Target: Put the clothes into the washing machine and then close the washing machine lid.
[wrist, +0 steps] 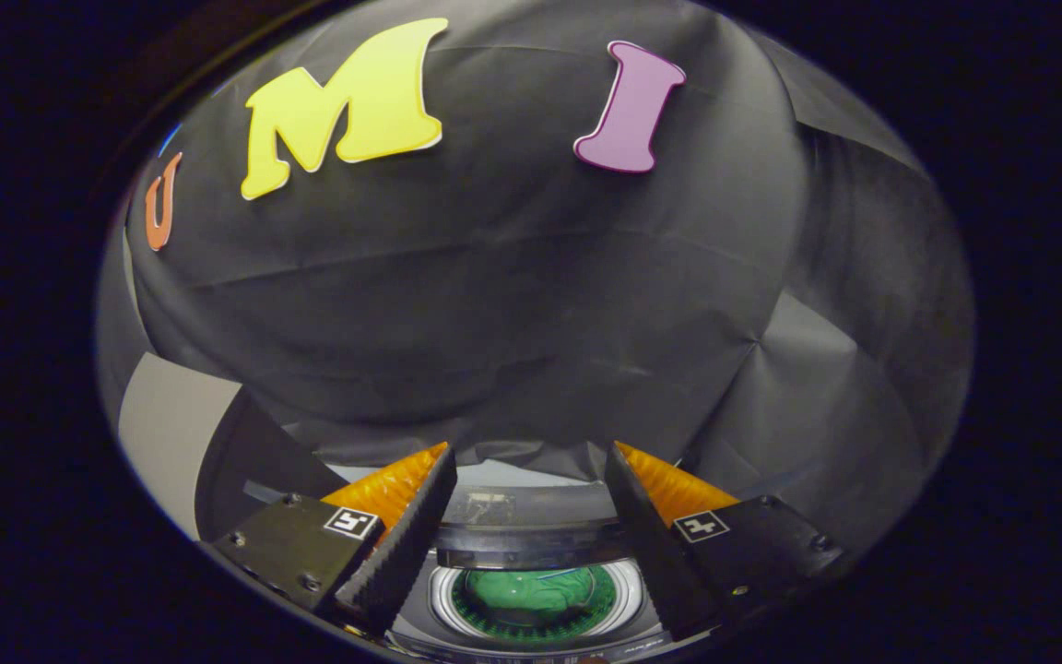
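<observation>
Black booth cloth hangs beyond my empty, spread tongs; below, soft green clothes sit in the white round-drum washing machine, so I'd judge its stiff, light lid wants an edge grip.

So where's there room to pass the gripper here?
The open gripper has its fingers spread with nothing between them. Below that gap, the washer drum mouth is taken up by green cloth. The free strip is the washer's top panel behind the drum, bordered by the booth wall.
</observation>
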`<state>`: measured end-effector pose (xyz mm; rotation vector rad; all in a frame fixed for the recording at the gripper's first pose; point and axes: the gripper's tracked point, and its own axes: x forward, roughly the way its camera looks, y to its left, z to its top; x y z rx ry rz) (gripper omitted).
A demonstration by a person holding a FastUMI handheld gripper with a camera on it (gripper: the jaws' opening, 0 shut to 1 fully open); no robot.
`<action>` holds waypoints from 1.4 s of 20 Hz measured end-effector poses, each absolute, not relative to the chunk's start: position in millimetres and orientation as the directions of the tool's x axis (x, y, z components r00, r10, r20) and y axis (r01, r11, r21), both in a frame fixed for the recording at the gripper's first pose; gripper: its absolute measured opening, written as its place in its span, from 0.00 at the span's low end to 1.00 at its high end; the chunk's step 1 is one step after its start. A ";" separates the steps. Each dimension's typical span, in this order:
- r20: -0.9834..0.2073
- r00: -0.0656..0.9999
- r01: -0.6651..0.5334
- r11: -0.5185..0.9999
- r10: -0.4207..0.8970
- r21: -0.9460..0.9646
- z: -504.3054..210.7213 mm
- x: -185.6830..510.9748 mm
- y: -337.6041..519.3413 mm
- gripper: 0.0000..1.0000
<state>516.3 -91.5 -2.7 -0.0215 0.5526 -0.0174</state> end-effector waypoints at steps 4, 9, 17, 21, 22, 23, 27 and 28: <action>-0.503 0.864 0.012 1.000 -0.022 -0.024 -5.3 500.2 -92.4 1.00; -0.492 0.870 0.031 0.999 -0.037 -0.021 -13.2 479.9 -94.4 1.00; -0.482 0.874 0.059 0.998 -0.062 -0.022 -37.3 436.5 -96.8 1.00; -0.506 0.859 0.072 0.997 -0.073 -0.022 -59.4 411.6 -99.3 1.00; -0.519 0.851 0.080 0.996 -0.083 -0.028 -67.4 405.7 -101.9 1.00; -0.533 0.841 0.090 0.995 -0.097 -0.038 -74.9 398.5 -104.1 1.00; -0.535 0.835 0.127 0.991 -0.126 -0.036 -87.3 367.1 -106.5 1.00; -0.515 0.847 0.136 0.990 -0.132 -0.029 -80.7 357.9 -104.2 1.00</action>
